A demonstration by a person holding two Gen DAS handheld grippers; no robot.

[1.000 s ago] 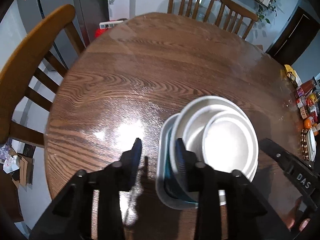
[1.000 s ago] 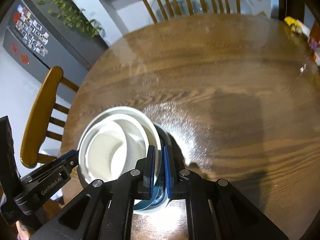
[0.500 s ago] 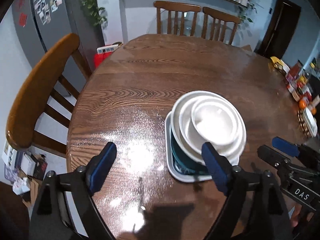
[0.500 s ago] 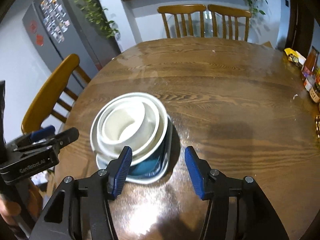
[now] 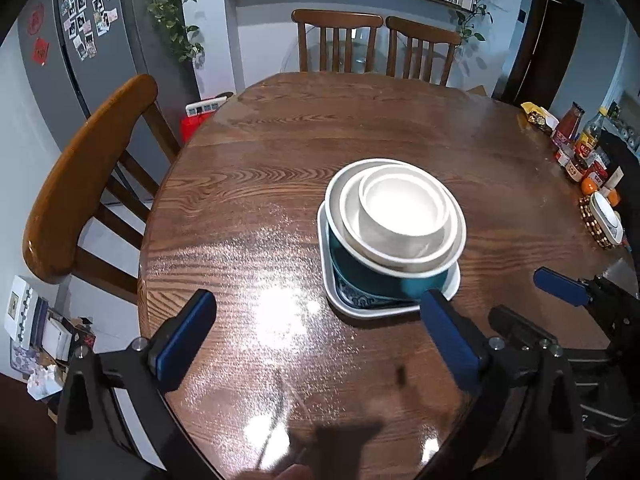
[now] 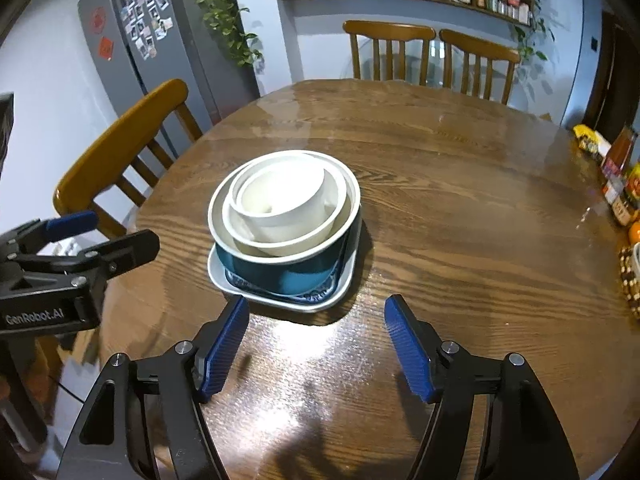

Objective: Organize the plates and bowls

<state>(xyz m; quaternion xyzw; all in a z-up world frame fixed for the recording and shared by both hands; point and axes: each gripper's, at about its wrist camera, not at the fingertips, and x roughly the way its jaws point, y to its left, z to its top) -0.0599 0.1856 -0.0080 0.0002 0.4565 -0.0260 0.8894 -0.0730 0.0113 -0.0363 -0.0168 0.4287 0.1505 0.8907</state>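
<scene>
A stack of dishes stands on the round wooden table (image 5: 260,168). A square white plate (image 5: 362,306) (image 6: 224,278) lies at the bottom. On it sits a teal bowl (image 5: 376,276) (image 6: 280,276), with two nested white bowls (image 5: 402,216) (image 6: 280,204) inside. My left gripper (image 5: 316,336) is open and empty, pulled back short of the stack, which lies off its right finger. My right gripper (image 6: 316,344) is open and empty, just in front of the stack. Each gripper shows at the edge of the other's view.
Wooden chairs stand at the left (image 5: 84,184) and at the far side (image 5: 376,44). Bottles, jars and oranges (image 5: 580,152) crowd the table's right edge, with a beaded mat and dish (image 5: 604,220). A grey fridge (image 5: 88,40) stands at the back left.
Both grippers have let go of the stack's rim, opened wide and drawn back and up from it. The stack stays on the table.
</scene>
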